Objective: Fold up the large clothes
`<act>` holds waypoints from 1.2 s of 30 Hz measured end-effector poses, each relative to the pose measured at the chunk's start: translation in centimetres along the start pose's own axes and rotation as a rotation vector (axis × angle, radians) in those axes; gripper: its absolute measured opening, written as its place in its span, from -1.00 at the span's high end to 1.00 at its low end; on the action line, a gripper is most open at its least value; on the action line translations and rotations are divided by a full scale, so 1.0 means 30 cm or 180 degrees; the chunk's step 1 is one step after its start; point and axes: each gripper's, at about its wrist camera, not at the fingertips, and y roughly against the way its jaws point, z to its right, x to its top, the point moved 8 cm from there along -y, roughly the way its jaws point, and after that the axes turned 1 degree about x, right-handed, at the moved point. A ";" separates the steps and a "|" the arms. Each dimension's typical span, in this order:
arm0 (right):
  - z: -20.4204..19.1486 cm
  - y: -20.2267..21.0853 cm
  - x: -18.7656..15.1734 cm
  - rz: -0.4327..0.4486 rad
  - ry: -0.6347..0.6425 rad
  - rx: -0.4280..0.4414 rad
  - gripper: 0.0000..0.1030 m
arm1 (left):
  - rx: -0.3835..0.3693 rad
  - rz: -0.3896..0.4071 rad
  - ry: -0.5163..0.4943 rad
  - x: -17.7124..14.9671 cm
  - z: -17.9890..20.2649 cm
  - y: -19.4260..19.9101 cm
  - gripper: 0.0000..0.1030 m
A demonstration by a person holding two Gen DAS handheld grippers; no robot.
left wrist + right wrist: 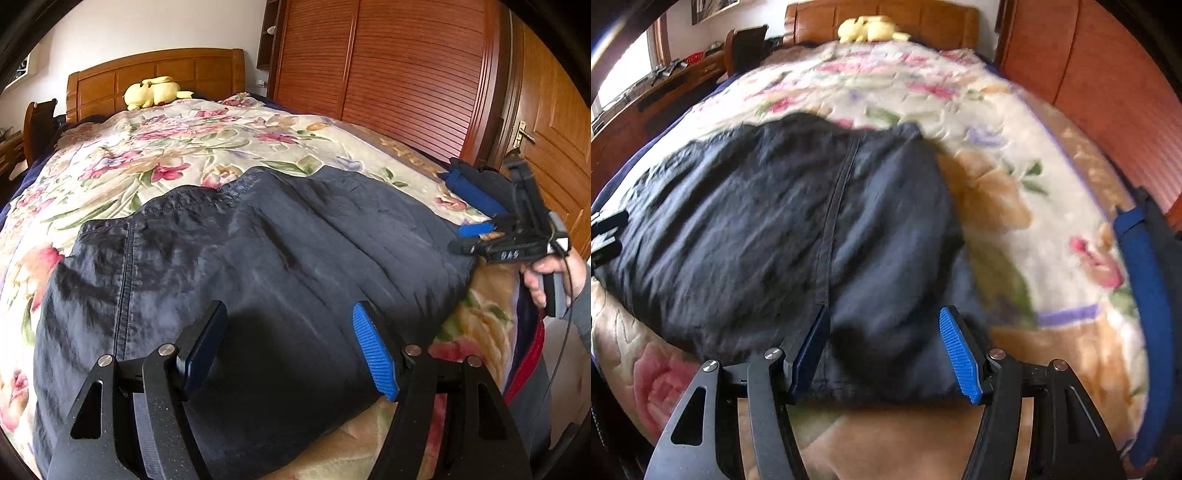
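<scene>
Lying spread across the floral quilt [221, 140] in the left wrist view is a large dark navy garment [258, 258], its stitched seam running down the left side and its gathered edge facing the wooden headboard [155, 74]. The left gripper [290, 343] is hovering over the near part of the cloth with its jaws standing well apart, and nothing is being pinched between the blue pads [373, 354]. At the right edge, a hand [546, 273] is holding the right gripper [476, 236], which is sitting at the garment's far right corner (whether it is touching the cloth cannot be told from here). A second folded dark-and-blue item [476, 188] is lying just beyond it on the quilt, and a yellow plush toy [155, 92] is resting by the headboard, with a slatted wardrobe [388, 66] standing alongside the bed.

Looking from the right wrist, the picture is blurring somewhat. The right gripper [882, 350] is hanging over the garment's [775, 221] near hem, jaws wide and gripping nothing, with the cloth lying beneath and between the pads [960, 358]. The dark-and-blue item [1145, 277] is lying at the right edge of the quilt [997, 184].
</scene>
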 end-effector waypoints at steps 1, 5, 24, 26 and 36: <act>0.009 0.019 0.003 0.0052 -0.0038 -0.0034 -0.24 | -0.0002 -0.0005 -0.0003 -0.001 -0.001 0.000 -0.39; 0.064 -0.006 -0.046 -0.0030 -0.0216 -0.0149 -0.31 | 0.0041 -0.0072 -0.0035 -0.015 -0.004 -0.023 -0.39; 0.125 -0.107 -0.107 -0.0273 -0.0782 0.0185 -0.57 | 0.0089 -0.0155 -0.0056 -0.036 -0.015 -0.065 -0.40; 0.113 -0.099 -0.109 -0.0279 -0.0729 0.0194 -0.55 | 0.0089 -0.0159 -0.0055 -0.036 -0.016 -0.067 -0.40; 0.115 -0.109 -0.107 -0.0338 -0.0865 0.0390 -0.34 | 0.0092 -0.0163 -0.0058 -0.036 -0.016 -0.069 -0.40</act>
